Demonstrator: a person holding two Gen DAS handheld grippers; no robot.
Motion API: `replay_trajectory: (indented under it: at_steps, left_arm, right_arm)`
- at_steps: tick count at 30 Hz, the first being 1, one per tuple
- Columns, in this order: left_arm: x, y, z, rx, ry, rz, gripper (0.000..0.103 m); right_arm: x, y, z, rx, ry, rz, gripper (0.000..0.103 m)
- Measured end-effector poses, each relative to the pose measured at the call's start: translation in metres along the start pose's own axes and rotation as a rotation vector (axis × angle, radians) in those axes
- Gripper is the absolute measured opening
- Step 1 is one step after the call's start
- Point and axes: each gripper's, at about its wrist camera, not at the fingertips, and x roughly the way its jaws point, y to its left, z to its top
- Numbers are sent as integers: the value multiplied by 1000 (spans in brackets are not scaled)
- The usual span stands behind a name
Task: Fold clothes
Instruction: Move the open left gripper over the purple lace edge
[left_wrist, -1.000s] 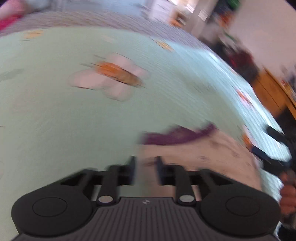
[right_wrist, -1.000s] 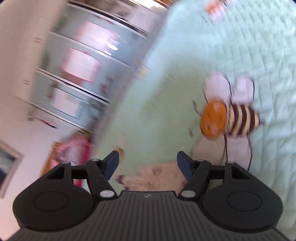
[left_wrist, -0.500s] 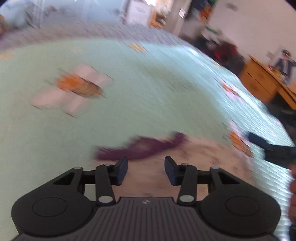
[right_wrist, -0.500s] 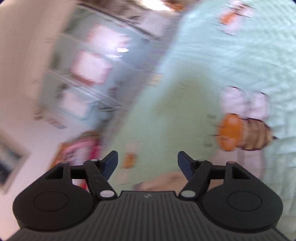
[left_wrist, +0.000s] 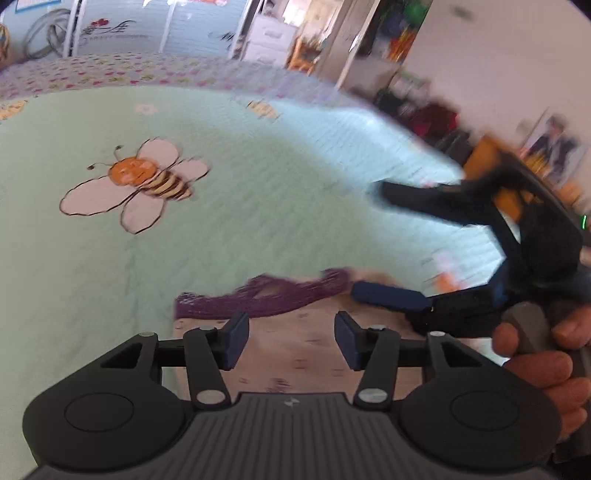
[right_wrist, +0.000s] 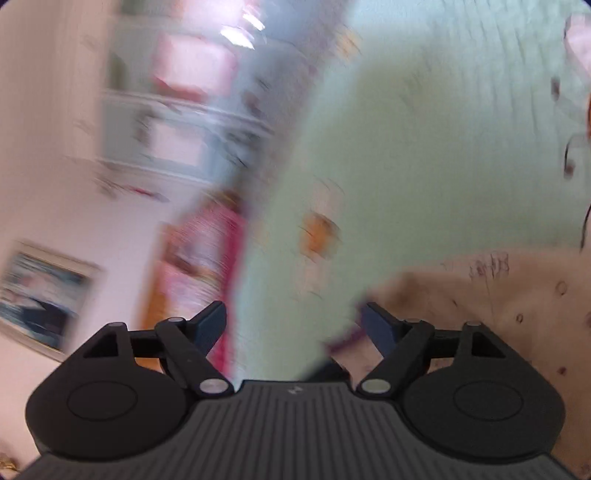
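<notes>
Release step: left gripper and right gripper are opening, empty, above beige garment; purple collar at twelve o'clock. Next: regrasp an edge.

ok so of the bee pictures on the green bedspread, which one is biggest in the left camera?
The bee with the orange face, striped body and four white wings, left of centre. The other bee near the bedspread's far edge is just a small blurred patch.

Garment on bedspread near edge; bee motif beyond, left; right gripper at garment's right.
</notes>
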Motion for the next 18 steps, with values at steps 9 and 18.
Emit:
replay_trajectory:
  at_steps: [9,18]
  left_arm:
    - [-37,41,2,-141,-38,-62,54]
    - [-103,-1,-86,4,-120,-1,55]
  right_arm:
    - [-41,12,-16,-24,-133,101,81]
    - [-169,-8,-147,-217,-148,-76,80]
